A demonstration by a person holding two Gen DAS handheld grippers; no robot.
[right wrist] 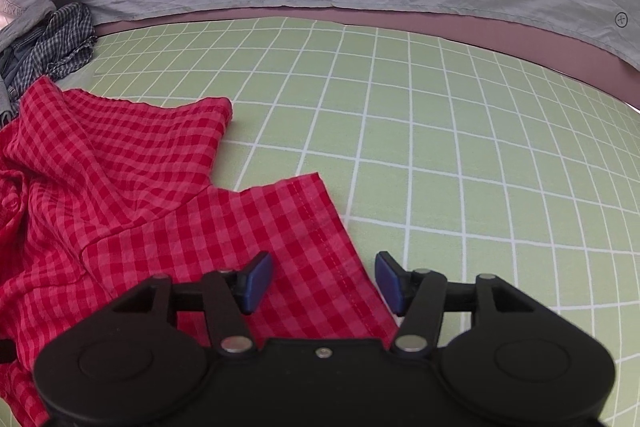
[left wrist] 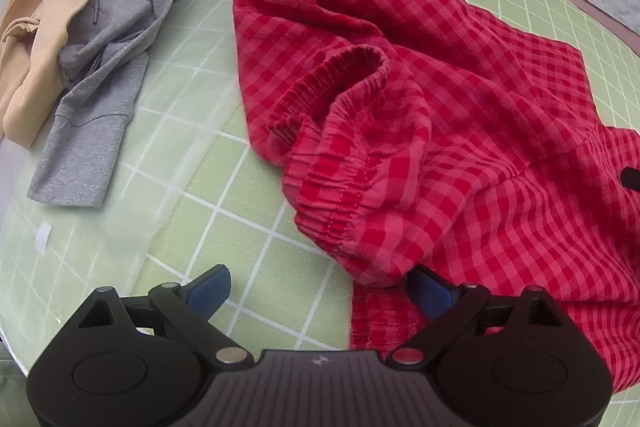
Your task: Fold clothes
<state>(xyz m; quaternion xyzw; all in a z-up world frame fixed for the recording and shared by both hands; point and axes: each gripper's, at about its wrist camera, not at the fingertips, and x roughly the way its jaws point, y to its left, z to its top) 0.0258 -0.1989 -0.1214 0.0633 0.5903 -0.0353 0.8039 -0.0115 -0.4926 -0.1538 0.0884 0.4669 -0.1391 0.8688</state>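
The left gripper (left wrist: 320, 291) has a matte black body with a ribbed centre plate, a small white logo, round caps at both sides, blue finger pads (left wrist: 210, 289) and silver pivot pins. The right gripper (right wrist: 324, 283) looks alike, with one small centre screw.

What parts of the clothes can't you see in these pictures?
- Red checked shorts: the right side runs off the left wrist view's edge, and the left gripper body covers the near part.
- Beige garment: cut by the left edge, half under the grey hoodie.
- Blue plaid garment: crumpled, its type unclear in either view.
- Shorts hem nearest the right gripper: hidden under its body.
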